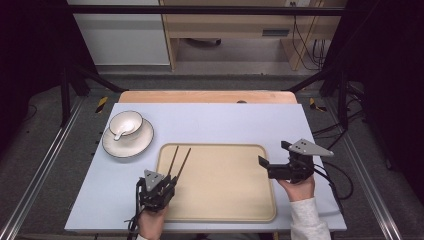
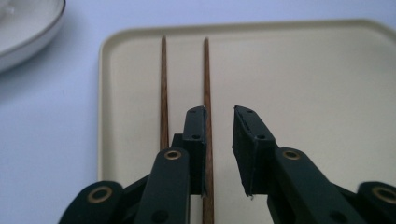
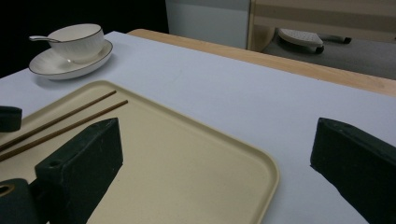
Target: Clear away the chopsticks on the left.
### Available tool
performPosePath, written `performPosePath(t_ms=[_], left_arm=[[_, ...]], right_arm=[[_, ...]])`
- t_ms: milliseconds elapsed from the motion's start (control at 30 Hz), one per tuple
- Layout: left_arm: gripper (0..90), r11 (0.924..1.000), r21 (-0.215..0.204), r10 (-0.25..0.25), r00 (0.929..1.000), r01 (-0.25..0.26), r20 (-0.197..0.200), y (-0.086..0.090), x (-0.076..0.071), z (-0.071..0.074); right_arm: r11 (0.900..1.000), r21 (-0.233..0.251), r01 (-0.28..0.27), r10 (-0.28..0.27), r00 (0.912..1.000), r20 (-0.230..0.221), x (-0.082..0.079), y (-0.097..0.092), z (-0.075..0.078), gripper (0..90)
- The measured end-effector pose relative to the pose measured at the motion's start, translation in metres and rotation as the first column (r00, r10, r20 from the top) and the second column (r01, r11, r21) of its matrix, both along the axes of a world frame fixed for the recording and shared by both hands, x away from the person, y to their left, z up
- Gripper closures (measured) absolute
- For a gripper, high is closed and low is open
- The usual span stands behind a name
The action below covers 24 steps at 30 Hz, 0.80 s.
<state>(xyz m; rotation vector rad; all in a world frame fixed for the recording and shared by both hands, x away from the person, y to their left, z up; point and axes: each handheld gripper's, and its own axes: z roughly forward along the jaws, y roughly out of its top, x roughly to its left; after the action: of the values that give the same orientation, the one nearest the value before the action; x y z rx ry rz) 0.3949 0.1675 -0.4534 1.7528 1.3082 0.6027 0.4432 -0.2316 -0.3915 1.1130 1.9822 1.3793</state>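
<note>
Two chopsticks lie side by side on the beige tray, near its left edge, their long axes running from the tray's near-left area toward its far-left corner. The left gripper sits over their near ends. In the left gripper view its jaws stand slightly apart; the right-hand chopstick runs along the inner face of one jaw, the other chopstick lies outside it, and neither is clamped. The sticks thus point straight ahead of this gripper, along its own line of reach. The right gripper hovers at the tray's right edge, well apart from the chopsticks, jaws spread wide and empty. A bowl with a spoon rests on a plate near the table's far-left corner. The left hand is judged much the nearer for any regrasp.
</note>
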Motion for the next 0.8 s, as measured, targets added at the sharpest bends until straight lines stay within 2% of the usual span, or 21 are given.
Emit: performPosePath(t_ms=[67, 167, 200, 233, 267, 367, 433, 467, 500, 567, 667, 700, 767, 800], left_arm=[[71.5, 0.9998, -0.006, -0.021, 0.9992, 0.021, 0.033, 0.004, 0.002, 0.009], [66.2, 0.9968, -0.027, -0.072, 0.9945, 0.075, 0.075, 0.012, 0.005, 0.023], [63.8, 0.9948, -0.026, -0.096, 0.9913, 0.098, 0.091, 0.013, 0.006, 0.026], [61.1, 0.9899, -0.026, -0.136, 0.9852, 0.139, 0.105, 0.016, 0.008, 0.032], [57.3, 0.9880, -0.023, -0.149, 0.9822, 0.153, 0.114, 0.018, 0.008, 0.035], [53.3, 0.9807, 0.005, -0.194, 0.9715, 0.195, 0.136, 0.024, 0.011, 0.045], [50.7, 0.9747, 0.020, -0.223, 0.9636, 0.223, 0.147, 0.030, 0.013, 0.053], [49.5, 0.9692, 0.026, -0.246, 0.9570, 0.245, 0.154, 0.034, 0.014, 0.057], [47.2, 0.9662, 0.035, -0.258, 0.9549, 0.255, 0.148, 0.038, 0.015, 0.059], [42.8, 0.9633, 0.039, -0.268, 0.9522, 0.266, 0.146, 0.045, 0.017, 0.062], [37.4, 0.9630, 0.001, -0.267, 0.9544, 0.269, 0.133, 0.057, 0.021, 0.062], [34.9, 0.9645, 0.006, -0.263, 0.9562, 0.264, 0.129, 0.060, 0.022, 0.062], [29.2, 0.9684, 0.052, -0.248, 0.9618, 0.244, 0.115, 0.064, 0.023, 0.060], [27.7, 0.9690, 0.058, -0.245, 0.9630, 0.240, 0.111, 0.067, 0.023, 0.059]], right_arm=[[1.0000, 0.006, 0.001, -0.001, 1.0000, 0.003, -0.001, -0.001, 0.001, 2.5], [0.9999, 0.011, 0.003, -0.003, 1.0000, 0.007, -0.001, -0.002, 0.002, 2.5], [0.9999, 0.012, 0.005, -0.005, 1.0000, 0.009, -0.002, -0.002, 0.002, 2.5], [0.9999, 0.013, 0.007, -0.007, 0.9999, 0.009, -0.002, -0.003, 0.003, 2.5], [0.9999, 0.013, 0.006, -0.007, 0.9999, 0.013, -0.002, -0.004, 0.003, 2.5], [0.9998, 0.016, 0.008, -0.008, 0.9998, 0.018, -0.003, -0.005, 0.004, 2.5], [0.9998, 0.018, 0.012, -0.012, 0.9997, 0.020, -0.004, -0.006, 0.005, 2.4], [0.9997, 0.019, 0.014, -0.014, 0.9997, 0.021, -0.004, -0.007, 0.006, 2.4], [0.9997, 0.020, 0.014, -0.014, 0.9996, 0.022, -0.004, -0.008, 0.006, 2.4], [0.9996, 0.022, 0.016, -0.017, 0.9995, 0.028, -0.005, -0.008, 0.007, 2.3], [0.9995, 0.025, 0.021, -0.022, 0.9993, 0.029, -0.005, -0.009, 0.007, 2.1], [0.9995, 0.023, 0.021, -0.022, 0.9993, 0.029, -0.005, -0.009, 0.008, 2.0], [0.9994, 0.021, 0.027, -0.028, 0.9991, 0.031, -0.005, -0.010, 0.008, 1.9], [0.9994, 0.019, 0.027, -0.028, 0.9991, 0.033, -0.006, -0.011, 0.008, 1.8]])
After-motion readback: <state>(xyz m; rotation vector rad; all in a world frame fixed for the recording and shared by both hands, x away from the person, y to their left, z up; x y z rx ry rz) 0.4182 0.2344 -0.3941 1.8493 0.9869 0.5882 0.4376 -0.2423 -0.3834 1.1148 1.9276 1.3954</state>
